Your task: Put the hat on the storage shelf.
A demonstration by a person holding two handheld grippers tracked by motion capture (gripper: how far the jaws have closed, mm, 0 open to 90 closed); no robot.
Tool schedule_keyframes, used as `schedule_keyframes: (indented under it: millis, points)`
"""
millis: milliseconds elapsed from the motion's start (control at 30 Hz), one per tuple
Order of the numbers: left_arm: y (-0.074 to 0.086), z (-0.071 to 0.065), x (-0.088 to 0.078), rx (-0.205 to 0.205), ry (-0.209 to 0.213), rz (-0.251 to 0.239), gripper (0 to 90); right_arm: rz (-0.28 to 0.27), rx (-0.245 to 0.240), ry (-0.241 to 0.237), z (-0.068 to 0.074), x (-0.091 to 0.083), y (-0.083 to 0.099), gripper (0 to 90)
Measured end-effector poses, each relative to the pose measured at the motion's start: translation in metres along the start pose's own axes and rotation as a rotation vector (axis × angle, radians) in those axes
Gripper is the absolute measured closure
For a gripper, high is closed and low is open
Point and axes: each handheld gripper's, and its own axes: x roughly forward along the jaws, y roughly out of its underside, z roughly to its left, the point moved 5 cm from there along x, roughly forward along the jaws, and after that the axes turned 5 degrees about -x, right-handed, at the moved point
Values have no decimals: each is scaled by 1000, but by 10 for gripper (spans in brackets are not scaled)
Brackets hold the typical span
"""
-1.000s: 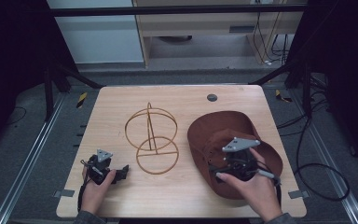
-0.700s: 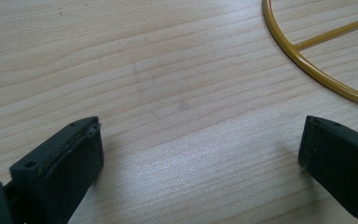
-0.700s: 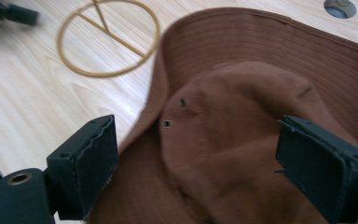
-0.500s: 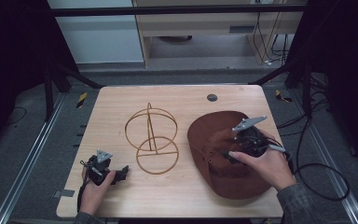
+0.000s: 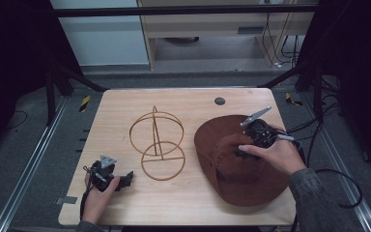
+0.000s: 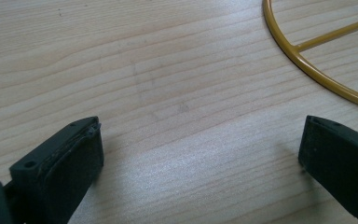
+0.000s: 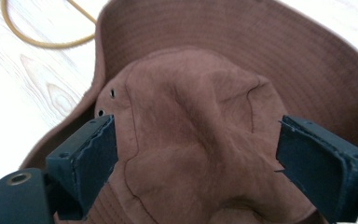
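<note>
A brown suede wide-brimmed hat [image 5: 241, 162] is lying crown up on the right half of the pale wooden counter [image 5: 125, 104] in the high view, its brim reaching close to the counter's right and near edges at the lower right of the frame. Nothing is sitting in or on the hat except the right tool [image 5: 241, 153], which is hovering over the crown. In the right gripper view that tool [image 7: 196, 158] is standing with its jaws wide apart, one on each side of the dented crown [image 7: 186, 135], and the pads are not pressing on the suede as far as the picture shows. Two small eyelets are showing on the crown's side near the left jaw.

At the centre of the high view a golden wire stand made of rings and a straight rod [image 5: 157, 145] is sitting just left of the hat's brim, apart from it. The left tool [image 5: 123, 178] is resting low at the lower left of the frame, near the counter's front edge, held in a hand [image 5: 99, 193]. In the left gripper view its jaws are standing wide apart over bare wood with nothing between them, and the stand's flat ring [image 6: 307, 60] is curving through the upper right corner.

Open wood is lying across the upper left of the counter and along its far edge, where a small dark round grommet [image 5: 220, 101] is set.
</note>
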Motion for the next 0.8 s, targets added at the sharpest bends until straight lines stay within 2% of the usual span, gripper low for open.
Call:
schedule_keyframes:
  millis: [233, 400, 633, 800]
  points:
    - [4, -1, -4, 8, 7, 0, 0, 21, -16, -11, -1, 9, -2, 171]
    - [5, -2, -5, 12, 14, 1, 0, 55, -31, -12, -8, 17, 3, 207]
    - [5, -2, -5, 12, 13, 0, 0, 91, -24, -45, -16, 23, 9, 233]
    - [5, -2, -5, 12, 13, 0, 0, 99, -33, -54, -15, 26, 10, 253]
